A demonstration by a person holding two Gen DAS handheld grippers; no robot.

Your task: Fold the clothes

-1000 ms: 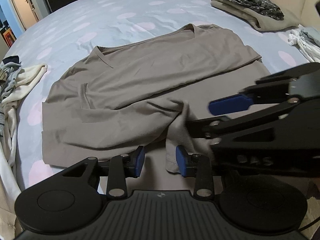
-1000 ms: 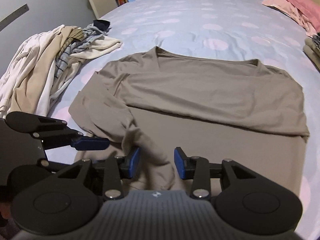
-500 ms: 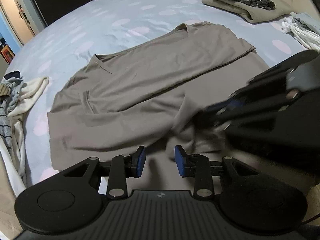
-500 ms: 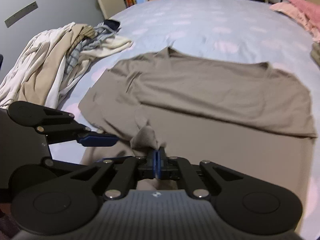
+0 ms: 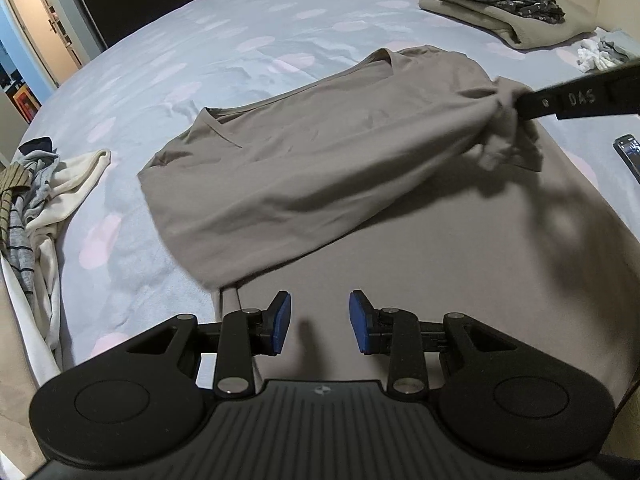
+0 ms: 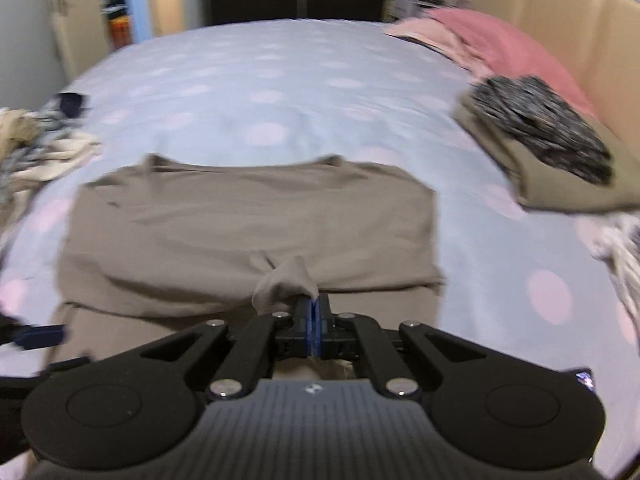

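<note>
A taupe shirt (image 5: 320, 160) lies spread on the blue dotted bed (image 5: 224, 40). My right gripper (image 5: 520, 100) comes in from the right in the left wrist view, shut on a bunched fold of the shirt that it holds above the bed. From the right wrist, the blue pads of that gripper (image 6: 312, 316) are pressed together with a tuft of the shirt (image 6: 248, 216) sticking out of them. My left gripper (image 5: 319, 322) hovers over the shirt's near part, its jaws apart and nothing between them.
A heap of unfolded clothes (image 5: 36, 192) lies at the bed's left edge. A folded stack (image 5: 504, 12) sits at the far right, with pink garments (image 6: 500, 44) behind it. A phone (image 5: 628, 152) and a white garment (image 5: 596, 54) lie at the right.
My right gripper closed on a fold of the shirt near the left gripper, then carried it up and away to the right across the shirt. The left gripper stayed put and open.
</note>
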